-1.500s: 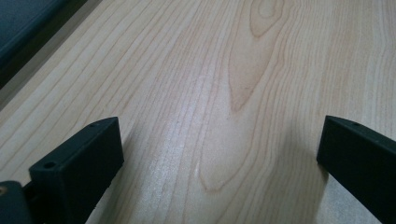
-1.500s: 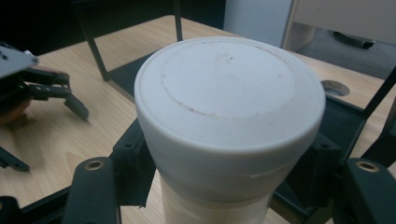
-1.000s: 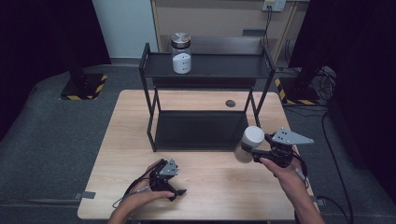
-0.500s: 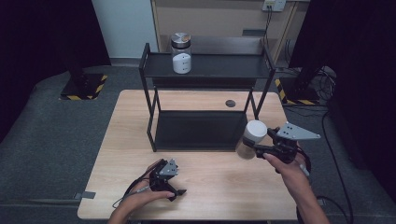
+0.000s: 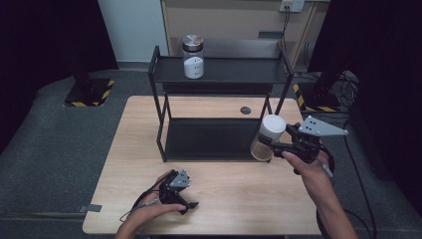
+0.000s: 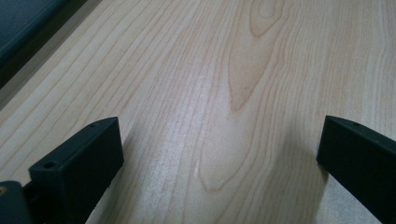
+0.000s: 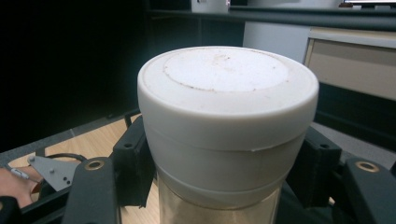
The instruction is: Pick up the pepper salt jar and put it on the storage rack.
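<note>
Lifted higher, right gripper (image 5: pixel 272 142) fingers clamp white-lidded jar (image 5: pixel 267 137) of tan powder; left gripper (image 5: pixel 185 199) gapes.

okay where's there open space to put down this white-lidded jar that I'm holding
The top shelf is bare to the right of the steel-lidded jar. The lower shelf is bare across its width. The table is free between the left gripper and the right gripper holding the white-lidded jar.
</note>
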Motion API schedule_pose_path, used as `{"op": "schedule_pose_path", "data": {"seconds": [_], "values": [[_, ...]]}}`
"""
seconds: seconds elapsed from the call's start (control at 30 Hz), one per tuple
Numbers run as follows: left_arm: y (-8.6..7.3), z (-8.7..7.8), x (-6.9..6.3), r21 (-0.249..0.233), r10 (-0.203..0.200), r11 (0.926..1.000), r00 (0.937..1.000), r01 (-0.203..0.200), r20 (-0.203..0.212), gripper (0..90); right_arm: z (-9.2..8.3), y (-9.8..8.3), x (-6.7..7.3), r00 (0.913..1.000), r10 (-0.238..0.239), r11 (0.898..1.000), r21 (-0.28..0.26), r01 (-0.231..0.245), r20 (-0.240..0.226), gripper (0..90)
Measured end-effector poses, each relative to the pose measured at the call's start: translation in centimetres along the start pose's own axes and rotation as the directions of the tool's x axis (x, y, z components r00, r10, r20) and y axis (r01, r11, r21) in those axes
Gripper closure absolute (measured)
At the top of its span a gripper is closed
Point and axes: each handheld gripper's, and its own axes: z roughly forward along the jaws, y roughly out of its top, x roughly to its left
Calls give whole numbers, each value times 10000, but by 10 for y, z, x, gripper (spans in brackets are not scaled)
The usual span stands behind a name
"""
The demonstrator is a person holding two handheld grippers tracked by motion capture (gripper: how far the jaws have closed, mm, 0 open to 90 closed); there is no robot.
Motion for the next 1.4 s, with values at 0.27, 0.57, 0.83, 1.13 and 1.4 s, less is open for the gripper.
{"op": "schedule_pose_path", "data": {"seconds": [0.27,0.57,0.83,1.13,1.4], "values": [[0,0,0,-15,-27,10000,10000,27,1,0,5,33,-1,9998,-209,9998,-12,209,-77,359],[0,0,0,-23,-42,10000,10000,42,-4,0,13,66,-4,9987,-350,9993,-113,346,-359,359],[0,0,0,-18,-28,10000,10000,28,13,0,23,87,-9,9972,-486,9988,-80,482,-572,359],[0,0,0,-27,-37,10000,10000,37,20,0,29,102,-20,9970,-400,9990,-227,386,-658,359],[-1,0,0,-48,-60,10000,10000,60,36,0,33,115,-28,9970,-379,9990,-272,361,-671,360]]}}
